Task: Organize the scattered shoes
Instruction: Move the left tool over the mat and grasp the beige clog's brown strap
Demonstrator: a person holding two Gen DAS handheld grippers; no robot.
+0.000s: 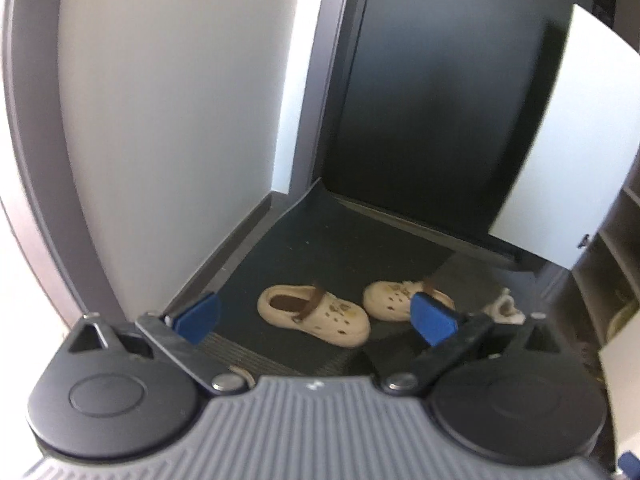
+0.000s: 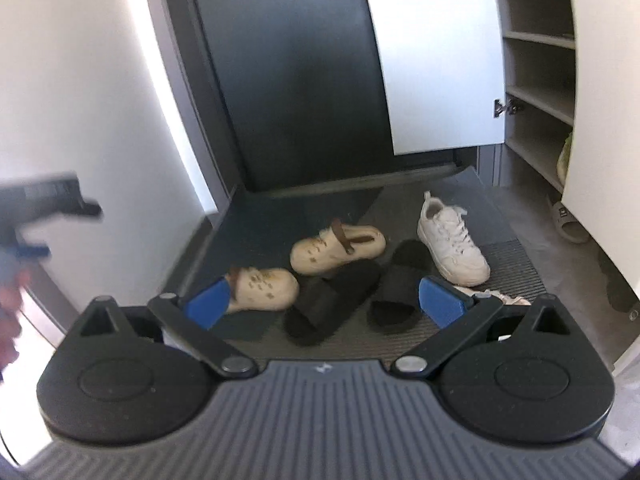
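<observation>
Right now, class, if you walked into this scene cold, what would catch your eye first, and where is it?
The jumble of shoes on the dark doormat before the black door: two cream clogs, two black slides in front of them, and a white sneaker to the right. Next, the open shoe cabinet on the right, its shelves mostly bare. Both hand-held grippers are open and hold nothing.

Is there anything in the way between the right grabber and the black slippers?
No. The right gripper is open above the mat, and the two black slippers lie straight ahead between its fingers. Nothing visible blocks them; a cream clog sits just left.
</observation>
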